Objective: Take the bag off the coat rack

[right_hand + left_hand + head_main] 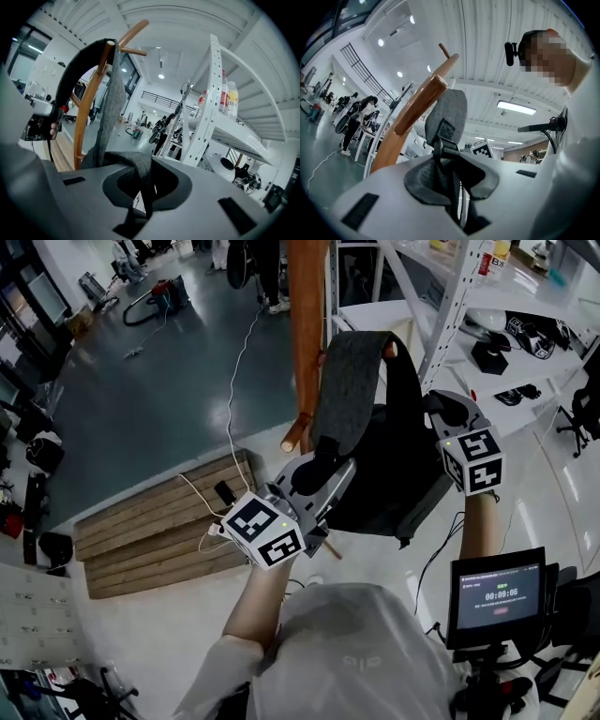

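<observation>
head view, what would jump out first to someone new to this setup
A dark bag with a broad grey felt strap hangs on the wooden coat rack at centre. The left gripper and right gripper flank it, each shut on a strap of the bag.

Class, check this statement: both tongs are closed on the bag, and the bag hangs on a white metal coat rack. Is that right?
Not quite: the coat rack is brown wood, not white metal, as the head view shows. The left tongs and right tongs are indeed closed on the bag, which hangs on it.
</observation>
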Motion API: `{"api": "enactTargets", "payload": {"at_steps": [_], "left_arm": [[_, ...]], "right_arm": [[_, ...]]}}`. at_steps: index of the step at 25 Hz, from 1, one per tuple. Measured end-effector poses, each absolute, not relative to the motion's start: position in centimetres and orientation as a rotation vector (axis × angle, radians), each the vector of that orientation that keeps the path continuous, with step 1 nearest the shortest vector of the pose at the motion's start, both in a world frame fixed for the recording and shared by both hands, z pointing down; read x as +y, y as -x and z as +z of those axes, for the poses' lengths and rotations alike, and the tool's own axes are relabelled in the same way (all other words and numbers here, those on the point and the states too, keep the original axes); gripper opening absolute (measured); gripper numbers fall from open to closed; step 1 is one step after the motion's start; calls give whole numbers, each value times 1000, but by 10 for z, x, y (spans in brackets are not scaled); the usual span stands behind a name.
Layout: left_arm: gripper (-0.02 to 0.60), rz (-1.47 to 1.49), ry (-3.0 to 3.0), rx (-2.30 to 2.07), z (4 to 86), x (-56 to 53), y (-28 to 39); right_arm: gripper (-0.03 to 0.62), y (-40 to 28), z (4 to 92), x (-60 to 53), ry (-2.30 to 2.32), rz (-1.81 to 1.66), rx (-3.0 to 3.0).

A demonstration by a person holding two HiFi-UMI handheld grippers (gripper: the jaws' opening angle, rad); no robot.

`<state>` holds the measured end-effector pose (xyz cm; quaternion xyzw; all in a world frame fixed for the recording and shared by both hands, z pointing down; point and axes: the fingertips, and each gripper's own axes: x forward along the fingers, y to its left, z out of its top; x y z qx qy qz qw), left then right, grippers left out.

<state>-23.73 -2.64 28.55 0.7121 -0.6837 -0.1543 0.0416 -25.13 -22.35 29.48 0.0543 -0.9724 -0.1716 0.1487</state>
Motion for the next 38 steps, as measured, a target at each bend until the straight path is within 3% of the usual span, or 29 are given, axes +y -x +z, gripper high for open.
{"api": "enactTargets", "payload": {"at_steps": [10, 18, 29, 38], "left_arm": [[69, -469, -2343, -1994, 255, -40, 212], [69, -453, -2451, -1785, 253, -55, 170], [69, -383, -2548, -1391, 301, -97, 101], [66, -310, -2430, -1121, 406, -109, 51]], "right_arm": [[35, 211, 268, -245, -275, -446, -2846], [35, 139, 270, -255, -460, -416, -2792], [35, 14, 314, -284, -798, -269, -2635], [35, -63, 389, -274, -962, -149, -2451]]}}
